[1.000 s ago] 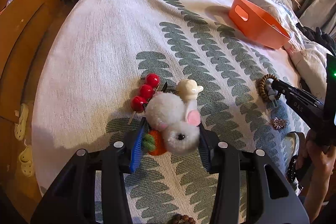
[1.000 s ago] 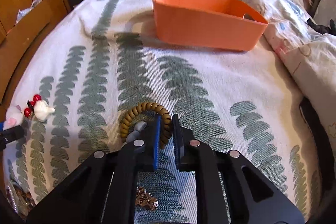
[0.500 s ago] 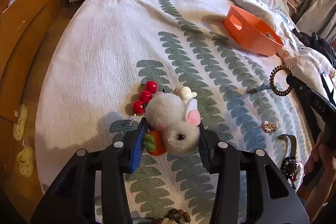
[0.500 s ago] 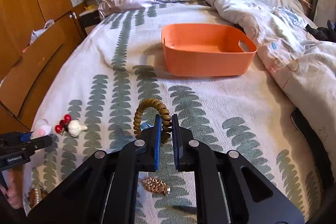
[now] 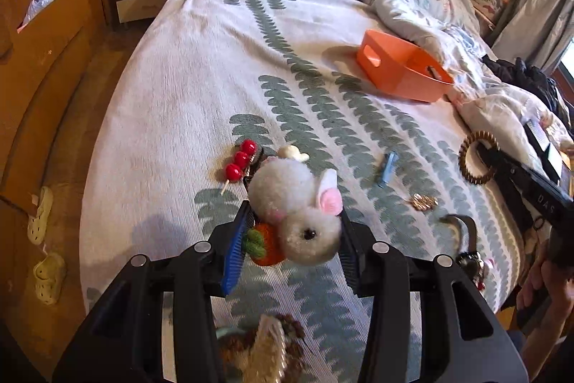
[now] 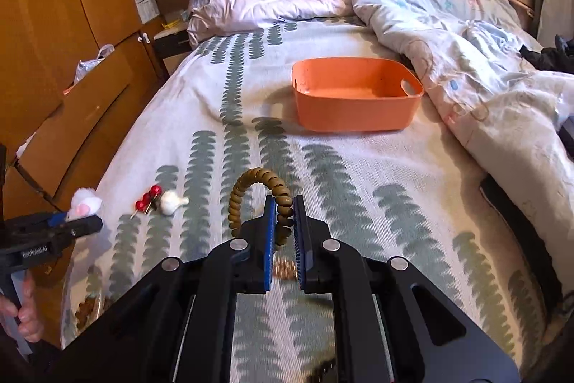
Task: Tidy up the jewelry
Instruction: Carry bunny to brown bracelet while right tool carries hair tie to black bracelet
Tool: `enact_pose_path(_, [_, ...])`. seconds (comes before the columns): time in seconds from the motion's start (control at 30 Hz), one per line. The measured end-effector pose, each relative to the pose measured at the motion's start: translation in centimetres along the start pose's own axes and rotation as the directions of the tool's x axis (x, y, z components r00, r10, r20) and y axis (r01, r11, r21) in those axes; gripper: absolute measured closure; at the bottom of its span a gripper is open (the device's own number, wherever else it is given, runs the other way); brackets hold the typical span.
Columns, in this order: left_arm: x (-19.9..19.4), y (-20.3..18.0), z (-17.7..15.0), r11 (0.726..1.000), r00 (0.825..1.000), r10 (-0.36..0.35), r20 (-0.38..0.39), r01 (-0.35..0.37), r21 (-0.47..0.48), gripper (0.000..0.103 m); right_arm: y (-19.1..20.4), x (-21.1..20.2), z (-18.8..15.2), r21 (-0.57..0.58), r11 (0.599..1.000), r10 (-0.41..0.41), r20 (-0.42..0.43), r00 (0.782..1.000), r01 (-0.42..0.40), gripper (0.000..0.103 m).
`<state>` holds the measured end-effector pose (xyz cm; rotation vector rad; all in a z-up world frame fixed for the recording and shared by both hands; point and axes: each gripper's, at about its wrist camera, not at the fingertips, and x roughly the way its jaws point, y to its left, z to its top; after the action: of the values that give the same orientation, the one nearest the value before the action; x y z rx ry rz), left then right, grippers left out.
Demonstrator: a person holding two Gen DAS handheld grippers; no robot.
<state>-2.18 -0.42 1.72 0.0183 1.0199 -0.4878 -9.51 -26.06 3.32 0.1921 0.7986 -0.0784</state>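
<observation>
My left gripper [image 5: 292, 232] is shut on a white fluffy bunny hair clip [image 5: 297, 203] with an orange carrot, held above the bed; it also shows in the right wrist view [image 6: 84, 205]. My right gripper [image 6: 285, 221] is shut on a brown spiral hair tie [image 6: 260, 200], lifted off the bed; the hair tie shows in the left wrist view [image 5: 479, 162]. The orange basket [image 6: 355, 94] stands further up the bed, empty inside as far as I see; it also shows in the left wrist view [image 5: 401, 70].
On the leaf-print bedspread [image 5: 215, 67] lie a red bead hairpin [image 5: 240, 160], a cream piece [image 5: 292, 153], a blue clip [image 5: 387, 167], a gold brooch [image 5: 423, 201], a dark strap [image 5: 466, 239] and beads [image 5: 265, 347]. A rumpled duvet [image 6: 466, 34] lies right, wooden cabinets [image 6: 53, 42] left.
Both grippers have risen and pulled back from the bed with their items. The hair tie has left the bedspread. The blue clip came into view where the hair tie lay.
</observation>
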Motion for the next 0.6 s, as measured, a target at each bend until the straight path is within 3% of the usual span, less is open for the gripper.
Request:
enact_pose_path(0.27, [-2.3, -1.5, -3.9, 1.000, 1.000, 0.000, 0.006, 0.000, 0.021, 0.058, -3.1, -3.9, -3.7, 0.087, 0.996, -0.013, 0.000, 1.000, 0.013, 0.092])
enact_pose_path(0.6, [-1.5, -3.0, -7.3, 0.998, 0.999, 0.024, -0.038, -0.022, 0.059, 0.058, -6.8, -4.8, -8.6, 0.218, 0.976, -0.019, -0.041, 0.999, 0.027, 0.092])
